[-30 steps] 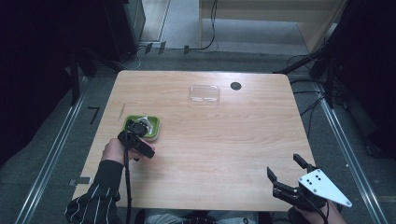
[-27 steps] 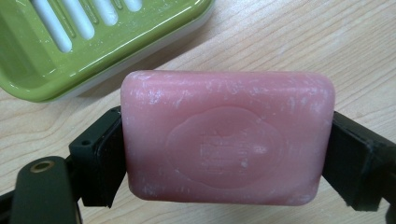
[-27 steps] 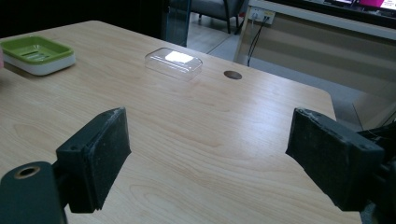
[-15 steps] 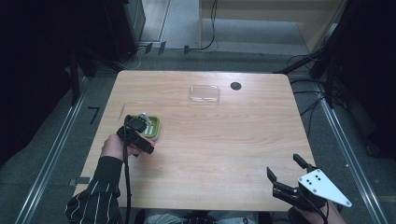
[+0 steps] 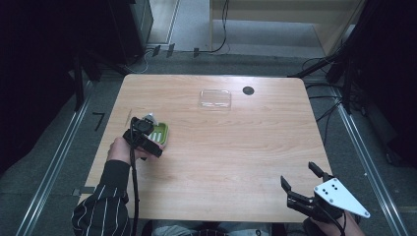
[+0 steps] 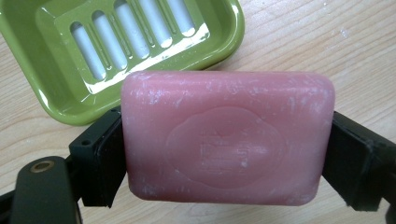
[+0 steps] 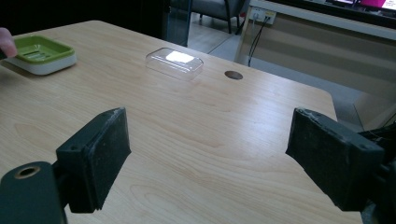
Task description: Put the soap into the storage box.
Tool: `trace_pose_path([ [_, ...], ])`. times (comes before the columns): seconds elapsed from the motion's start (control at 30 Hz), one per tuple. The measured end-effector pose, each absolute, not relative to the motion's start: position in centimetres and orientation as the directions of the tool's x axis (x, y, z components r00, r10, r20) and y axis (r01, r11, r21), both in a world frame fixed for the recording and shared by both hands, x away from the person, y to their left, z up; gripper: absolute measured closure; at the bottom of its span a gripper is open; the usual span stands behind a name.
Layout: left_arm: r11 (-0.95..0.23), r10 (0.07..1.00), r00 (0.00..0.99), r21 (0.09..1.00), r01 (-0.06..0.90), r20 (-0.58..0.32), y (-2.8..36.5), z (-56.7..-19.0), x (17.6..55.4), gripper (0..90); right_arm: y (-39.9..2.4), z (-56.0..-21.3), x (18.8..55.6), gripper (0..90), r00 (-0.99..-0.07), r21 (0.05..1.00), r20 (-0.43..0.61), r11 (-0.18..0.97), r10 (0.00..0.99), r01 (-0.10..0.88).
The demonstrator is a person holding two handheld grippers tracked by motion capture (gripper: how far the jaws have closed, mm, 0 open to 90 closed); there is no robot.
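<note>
Pink soap (image 6: 228, 137) clamped by its short ends between the left gripper's (image 6: 224, 154) pads, carried just above the table (image 6: 327, 42), lower centre of the left gripper view. Green soap dish (image 6: 60, 100) lying upper left, empty, likely the destination. Right gripper (image 7: 210, 158) spread wide, gripping nothing, parked idle at lower right.

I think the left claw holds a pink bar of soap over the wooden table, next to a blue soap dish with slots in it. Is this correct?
Not quite: the soap dish is green, not blue, as the left gripper view shows. The rest holds: the left claw grips the pink bar of soap by its two ends over the wooden table, next to the slotted dish.
</note>
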State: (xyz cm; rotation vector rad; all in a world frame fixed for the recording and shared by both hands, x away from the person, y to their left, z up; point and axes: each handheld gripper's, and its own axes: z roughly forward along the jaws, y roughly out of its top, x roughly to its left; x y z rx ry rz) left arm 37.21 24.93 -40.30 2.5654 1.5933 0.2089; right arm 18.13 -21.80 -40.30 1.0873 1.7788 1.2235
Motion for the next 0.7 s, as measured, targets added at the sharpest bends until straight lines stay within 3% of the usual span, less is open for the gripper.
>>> trace_pose_path([
  [0.7, -0.387, 0.921, 0.388, 0.203, 0.899, 0.039, 25.9, -39.8, 38.9, 13.6, -21.9, -40.3, 18.1, 13.6, -0.394, 0.952, -0.087, 0.193, 0.915, 0.239],
])
